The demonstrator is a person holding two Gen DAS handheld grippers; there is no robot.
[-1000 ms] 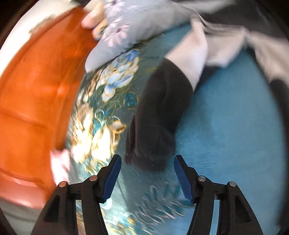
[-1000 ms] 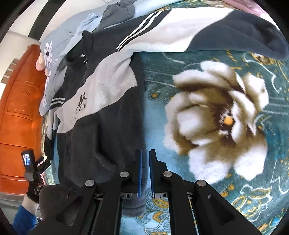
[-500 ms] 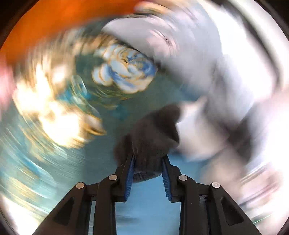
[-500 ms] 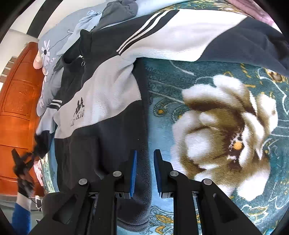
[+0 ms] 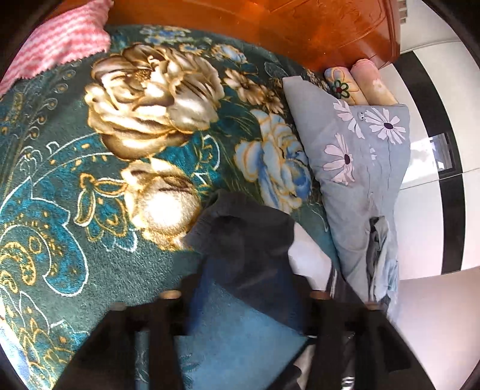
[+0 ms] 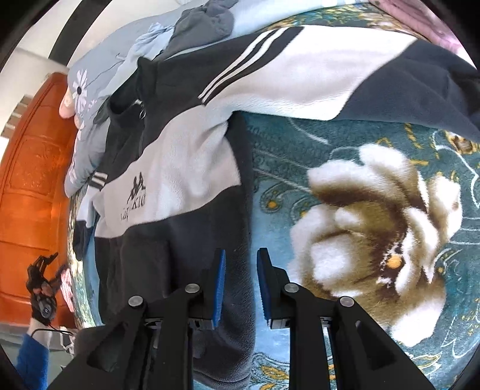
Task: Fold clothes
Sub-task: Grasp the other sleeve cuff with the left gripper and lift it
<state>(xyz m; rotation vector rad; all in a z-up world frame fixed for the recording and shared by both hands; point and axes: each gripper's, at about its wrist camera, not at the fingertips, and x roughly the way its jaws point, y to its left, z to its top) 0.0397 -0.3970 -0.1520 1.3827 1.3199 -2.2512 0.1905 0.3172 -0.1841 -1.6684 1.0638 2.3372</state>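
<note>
A black and white fleece jacket lies spread on a teal floral blanket. Its far sleeve stretches across the top right. My right gripper is open, its blue pads either side of the jacket's dark side hem, not clamping it. In the left wrist view my left gripper is shut on the jacket's black sleeve cuff and holds it lifted above the blanket. The left gripper's fingers are in shadow under the cloth.
A grey pillow with flowers lies near the jacket's collar; it also shows in the right wrist view. An orange wooden headboard borders the bed. A pink striped cloth lies at the blanket's corner.
My left gripper closed on the black sleeve cuff and lifted and swung it. My right gripper opened from shut and now straddles the jacket's side hem.
</note>
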